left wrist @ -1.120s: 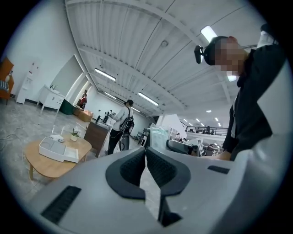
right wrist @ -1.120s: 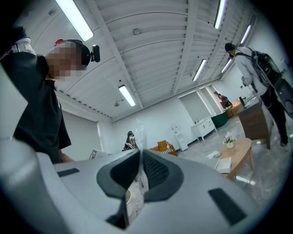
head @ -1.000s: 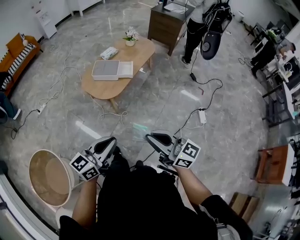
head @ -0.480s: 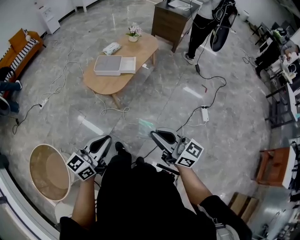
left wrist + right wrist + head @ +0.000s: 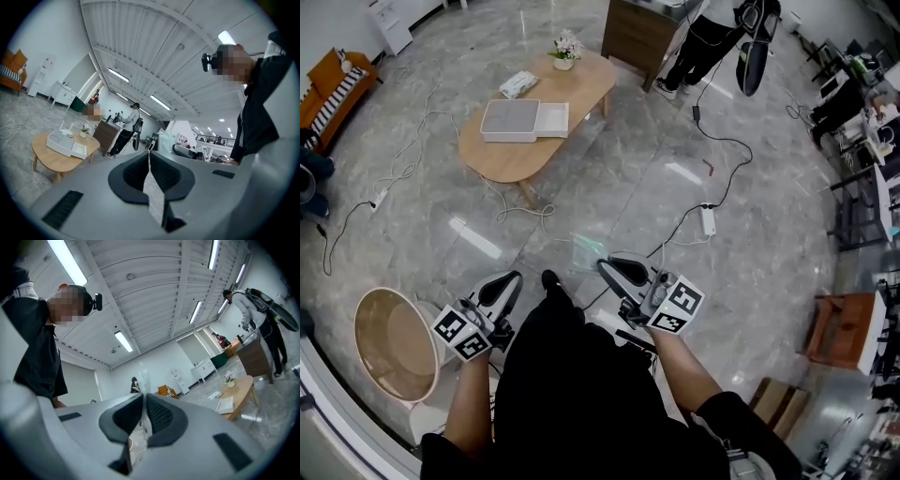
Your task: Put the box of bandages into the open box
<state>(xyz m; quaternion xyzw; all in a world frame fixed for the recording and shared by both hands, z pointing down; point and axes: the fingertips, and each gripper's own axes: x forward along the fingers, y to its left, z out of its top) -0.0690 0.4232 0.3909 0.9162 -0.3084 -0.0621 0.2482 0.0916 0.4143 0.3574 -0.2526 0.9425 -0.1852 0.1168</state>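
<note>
Between the jaws of my right gripper [image 5: 144,398] a thin clear plastic bag [image 5: 142,375] is pinched, its top poking up past the tips. My left gripper [image 5: 149,158] has its jaws pressed together on nothing. Both hang above a grey marble floor [image 5: 619,187] where a white power strip [image 5: 709,221] lies. Well ahead stands an oval wooden table [image 5: 502,161]. The open box [image 5: 511,119] sits on it, and the box of bandages [image 5: 518,84] lies apart from it, near a small flower pot [image 5: 565,52]. A round wicker basket [image 5: 394,342] stands at my left, and a dark cabinet [image 5: 636,33] stands beyond the table.
</note>
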